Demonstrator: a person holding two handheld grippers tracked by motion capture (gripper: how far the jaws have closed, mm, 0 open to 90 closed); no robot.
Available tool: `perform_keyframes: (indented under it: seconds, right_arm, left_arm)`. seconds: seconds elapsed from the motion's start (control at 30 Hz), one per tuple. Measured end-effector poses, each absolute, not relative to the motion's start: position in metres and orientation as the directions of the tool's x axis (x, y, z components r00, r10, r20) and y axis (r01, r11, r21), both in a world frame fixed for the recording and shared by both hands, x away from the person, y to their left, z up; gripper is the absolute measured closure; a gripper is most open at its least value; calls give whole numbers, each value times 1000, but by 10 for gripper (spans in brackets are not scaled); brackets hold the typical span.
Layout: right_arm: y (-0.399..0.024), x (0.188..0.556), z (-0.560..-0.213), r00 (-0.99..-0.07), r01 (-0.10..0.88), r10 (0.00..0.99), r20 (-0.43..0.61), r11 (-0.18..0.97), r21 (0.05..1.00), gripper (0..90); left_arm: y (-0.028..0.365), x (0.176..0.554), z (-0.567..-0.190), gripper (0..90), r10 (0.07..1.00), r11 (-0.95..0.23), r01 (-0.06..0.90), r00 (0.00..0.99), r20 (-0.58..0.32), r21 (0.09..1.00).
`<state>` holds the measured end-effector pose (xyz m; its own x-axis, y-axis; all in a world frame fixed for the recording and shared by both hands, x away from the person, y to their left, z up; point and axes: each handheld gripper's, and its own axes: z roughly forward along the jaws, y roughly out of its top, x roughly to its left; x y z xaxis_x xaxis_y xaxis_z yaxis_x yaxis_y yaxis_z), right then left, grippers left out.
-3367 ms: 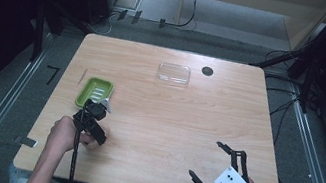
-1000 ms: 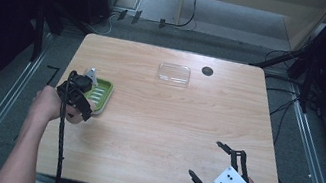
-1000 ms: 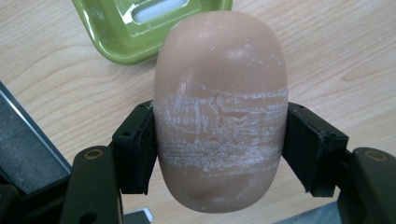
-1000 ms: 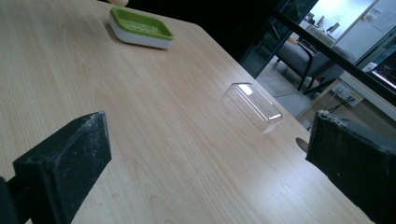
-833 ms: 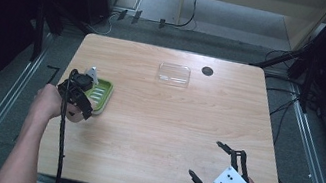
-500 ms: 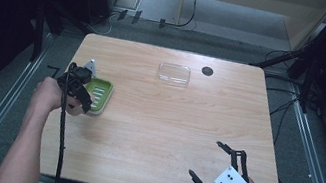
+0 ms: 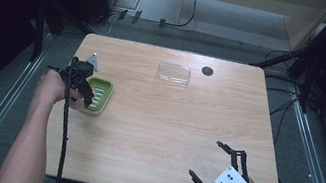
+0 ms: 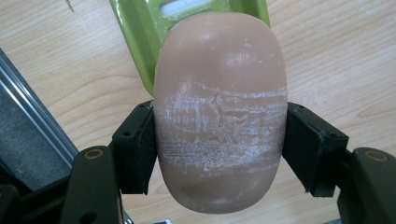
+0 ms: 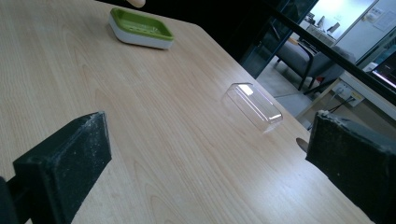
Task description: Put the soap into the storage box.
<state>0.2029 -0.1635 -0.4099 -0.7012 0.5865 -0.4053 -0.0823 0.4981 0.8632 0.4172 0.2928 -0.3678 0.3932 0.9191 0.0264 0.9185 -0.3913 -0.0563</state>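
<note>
Soap [image 8: 219, 116] sat clamped in your left gripper [image 8: 219, 149] over the green dish [image 8: 140, 42]; should've lowered level. Right gripper [image 9: 210, 163] gaped empty.

Soap dish [image 7: 98, 94] at table [image 7: 163, 137] left edge; clear lid [image 7: 173, 73] behind and right of dish; soap bar [image 8: 219, 116] over dish's left end; right gripper [image 7: 212, 167] far right, near front edge.

My wooden desk [image 7: 160, 121] carries a green soap dish [image 7: 98, 95] at left — a clear lid [image 7: 173, 73] farther back.
</note>
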Motion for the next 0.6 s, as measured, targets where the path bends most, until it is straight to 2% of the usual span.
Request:
perform_keyframes:
  seconds: [0.6]
  right_arm:
    - [-164, 203, -410, -702, -82, 586, -405, 498, 863, 0]
  left_arm:
    - [288, 441, -377, 334, 924, -378, 921, 381, 20, -92]
